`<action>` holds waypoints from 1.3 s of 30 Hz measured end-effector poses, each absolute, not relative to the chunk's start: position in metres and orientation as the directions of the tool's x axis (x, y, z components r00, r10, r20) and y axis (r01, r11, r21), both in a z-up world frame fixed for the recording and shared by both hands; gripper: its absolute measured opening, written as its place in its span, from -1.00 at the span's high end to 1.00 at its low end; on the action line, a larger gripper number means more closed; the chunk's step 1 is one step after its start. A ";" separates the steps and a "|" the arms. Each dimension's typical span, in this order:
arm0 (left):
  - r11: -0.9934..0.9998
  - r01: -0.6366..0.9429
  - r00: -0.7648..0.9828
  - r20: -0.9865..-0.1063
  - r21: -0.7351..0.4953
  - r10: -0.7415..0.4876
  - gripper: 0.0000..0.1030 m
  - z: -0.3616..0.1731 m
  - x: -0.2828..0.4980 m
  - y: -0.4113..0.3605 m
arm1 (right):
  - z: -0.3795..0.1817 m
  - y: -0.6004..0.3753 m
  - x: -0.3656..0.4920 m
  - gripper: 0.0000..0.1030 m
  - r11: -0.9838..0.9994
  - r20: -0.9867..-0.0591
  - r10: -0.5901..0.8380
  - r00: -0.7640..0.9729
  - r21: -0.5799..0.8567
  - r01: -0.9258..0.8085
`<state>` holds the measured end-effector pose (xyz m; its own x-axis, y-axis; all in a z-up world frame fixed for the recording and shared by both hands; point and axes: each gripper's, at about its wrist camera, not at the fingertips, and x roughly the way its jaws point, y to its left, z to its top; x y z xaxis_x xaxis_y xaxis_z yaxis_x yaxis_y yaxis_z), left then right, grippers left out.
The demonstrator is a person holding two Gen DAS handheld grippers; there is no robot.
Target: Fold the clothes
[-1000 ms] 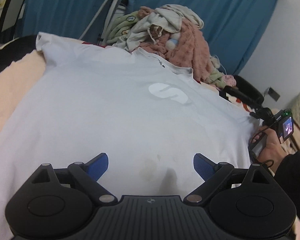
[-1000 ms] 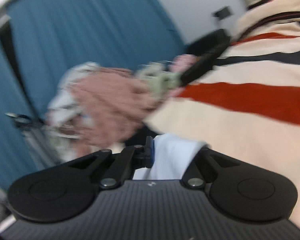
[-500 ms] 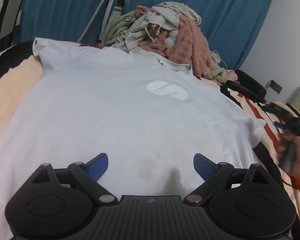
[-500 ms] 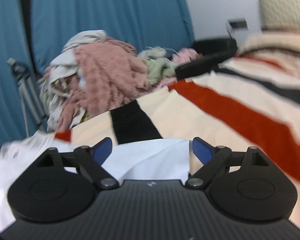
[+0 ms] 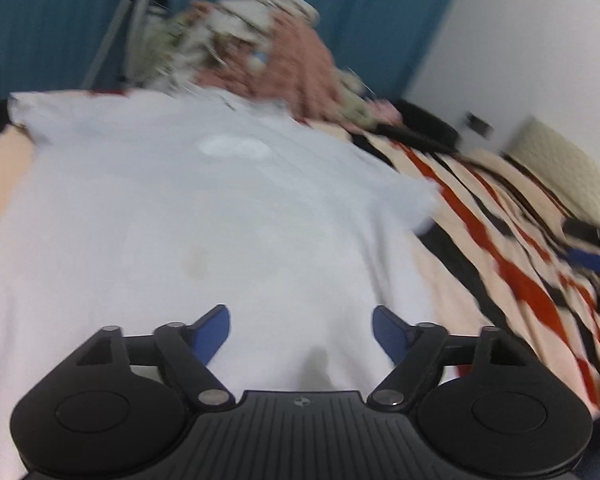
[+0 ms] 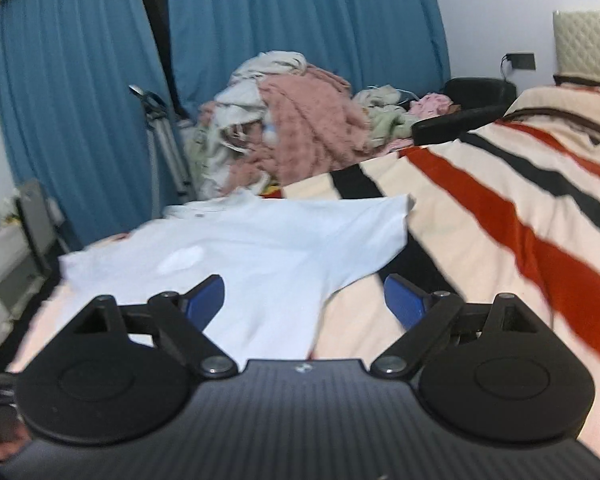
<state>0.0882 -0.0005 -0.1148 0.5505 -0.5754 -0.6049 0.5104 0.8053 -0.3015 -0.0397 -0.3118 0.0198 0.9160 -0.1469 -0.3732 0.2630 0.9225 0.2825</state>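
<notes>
A white T-shirt [image 5: 204, 216] lies spread flat on a striped blanket [image 6: 500, 216], its pale chest logo [image 6: 182, 258] facing up. The left wrist view is blurred, yet only it shows two faint brownish stains [image 5: 196, 260] on the smooth cloth near the hem; the left gripper [image 5: 302, 330] hovers over that hem, blue fingers [image 5: 214, 330] wide apart and holding nothing. The right wrist view is sharper and shows more of the room — blue pleated curtains [image 6: 300, 20], a heap of clothes [image 6: 296, 120] topped by a fluffy pink knit, a quilted cream pillow [image 6: 588, 46]. The right gripper [image 6: 304, 300] is also spread apart and empty, near the shirt's side edge, below its short sleeve [image 6: 380, 224].
</notes>
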 end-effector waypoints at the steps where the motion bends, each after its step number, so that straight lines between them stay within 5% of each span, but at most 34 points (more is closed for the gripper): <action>1: 0.791 0.537 0.526 -0.616 -0.293 -0.586 -0.35 -0.116 0.077 -0.006 | 0.021 -0.307 -0.048 -0.71 0.919 -0.360 -0.142 0.922 0.299 0.258; 7: 0.651 0.667 0.319 -0.650 -0.363 -0.690 0.33 -0.131 0.025 -0.043 | 0.036 -0.292 -0.080 -0.71 0.905 -0.276 -0.084 0.958 0.381 0.189; 11: 0.608 0.721 0.250 -0.693 -0.333 -0.676 0.34 -0.150 -0.010 -0.074 | 0.042 -0.293 -0.093 -0.71 0.889 -0.246 -0.097 0.964 0.414 0.195; 24: 0.785 0.589 0.457 -0.721 -0.193 -0.521 0.10 -0.147 -0.038 -0.062 | 0.037 -0.306 -0.115 -0.72 0.827 -0.198 -0.054 0.979 0.540 0.155; 26: 0.793 0.581 0.454 -0.735 -0.186 -0.505 0.16 -0.149 -0.035 -0.061 | 0.035 -0.309 -0.113 -0.72 0.819 -0.203 -0.048 0.978 0.553 0.155; 28: 0.767 0.612 0.435 -0.729 -0.191 -0.529 0.66 -0.147 -0.037 -0.063 | 0.034 -0.311 -0.113 -0.72 0.813 -0.205 -0.043 0.978 0.562 0.153; 30: 0.729 0.653 0.408 -0.715 -0.205 -0.567 0.85 -0.142 -0.041 -0.068 | 0.032 -0.312 -0.115 -0.72 0.808 -0.202 -0.039 0.979 0.569 0.150; 39: 0.590 0.754 0.266 -0.688 -0.288 -0.675 0.94 -0.118 -0.047 -0.128 | 0.030 -0.320 -0.119 -0.73 0.803 -0.178 -0.063 0.982 0.575 0.156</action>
